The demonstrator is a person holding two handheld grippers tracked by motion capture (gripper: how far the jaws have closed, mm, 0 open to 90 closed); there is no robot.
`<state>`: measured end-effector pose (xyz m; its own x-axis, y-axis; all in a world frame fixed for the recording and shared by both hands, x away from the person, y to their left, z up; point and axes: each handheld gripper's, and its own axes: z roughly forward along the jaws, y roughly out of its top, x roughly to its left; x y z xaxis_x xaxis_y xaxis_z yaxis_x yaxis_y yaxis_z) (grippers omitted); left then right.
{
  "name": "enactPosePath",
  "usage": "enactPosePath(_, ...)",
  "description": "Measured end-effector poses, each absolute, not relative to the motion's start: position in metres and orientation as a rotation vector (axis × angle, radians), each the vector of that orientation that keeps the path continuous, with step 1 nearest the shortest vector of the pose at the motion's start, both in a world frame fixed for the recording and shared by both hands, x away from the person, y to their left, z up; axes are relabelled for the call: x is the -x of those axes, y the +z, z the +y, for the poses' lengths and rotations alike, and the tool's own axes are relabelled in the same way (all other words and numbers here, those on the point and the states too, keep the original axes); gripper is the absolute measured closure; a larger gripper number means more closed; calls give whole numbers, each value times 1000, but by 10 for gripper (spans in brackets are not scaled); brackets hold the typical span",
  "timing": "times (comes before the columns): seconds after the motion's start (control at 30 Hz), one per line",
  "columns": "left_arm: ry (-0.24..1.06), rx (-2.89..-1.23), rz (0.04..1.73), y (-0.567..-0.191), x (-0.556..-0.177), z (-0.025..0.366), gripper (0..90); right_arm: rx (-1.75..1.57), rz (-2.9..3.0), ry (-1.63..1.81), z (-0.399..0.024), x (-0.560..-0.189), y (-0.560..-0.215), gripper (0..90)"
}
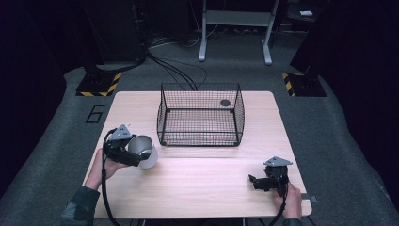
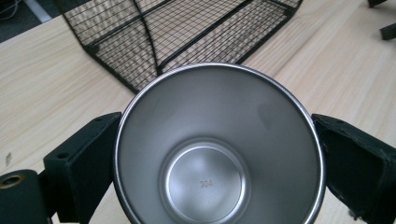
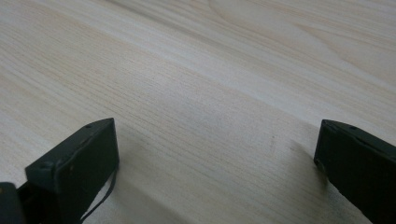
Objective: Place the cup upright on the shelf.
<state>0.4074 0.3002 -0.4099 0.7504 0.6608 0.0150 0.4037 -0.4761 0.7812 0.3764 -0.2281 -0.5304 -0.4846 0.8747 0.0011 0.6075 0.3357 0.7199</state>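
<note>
Table (image 1: 211, 183): pale wood, square-cornered, fills the middle and lower part of the high view; dark grey floor around it.
Wire basket (image 1: 201, 114): black mesh, open-topped, stands upright at upper centre of the table; in my left gripper view (image 2: 177, 32) it runs across the top of the frame, just beyond the cup.
Dark disc (image 1: 225, 102): small, round, seen through the mesh at the basket's upper right corner; I cannot tell whether it lies in the basket or on the table behind it.
Steel cup (image 1: 143, 151): plain metal, tipped on its side at centre left of the high view, mouth turned toward my hand; in my left gripper view (image 2: 215, 154) I look straight into it, with "304" stamped on its floor.
My left gripper (image 1: 123, 149): at centre left, below and left of the basket; jaws pinch the cup's rim, one on each side.
My right gripper (image 1: 263, 181): at lower right of the table, well apart from cup and basket; jaws spread wide with bare wood between them, low over the tabletop.
</note>
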Motion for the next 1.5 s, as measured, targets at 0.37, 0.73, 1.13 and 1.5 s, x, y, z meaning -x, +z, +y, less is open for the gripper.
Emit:
enactPosePath(0.37,366,-2158,707,-396,-405,274,62,-1308,2219,944,-228,-376,-530,0)
enactPosePath(0.73,321,-2174,634,-385,-409,245,61,-1307,2219,943,-228,-376,-530,0)
enactPosePath(1.13,311,-2197,565,-376,-416,218,61,-1308,2219,943,-228,-376,-530,0)
enactPosePath(1.5,297,-2199,531,-365,-426,200,61,-1308,2219,943,-228,-376,-530,0)
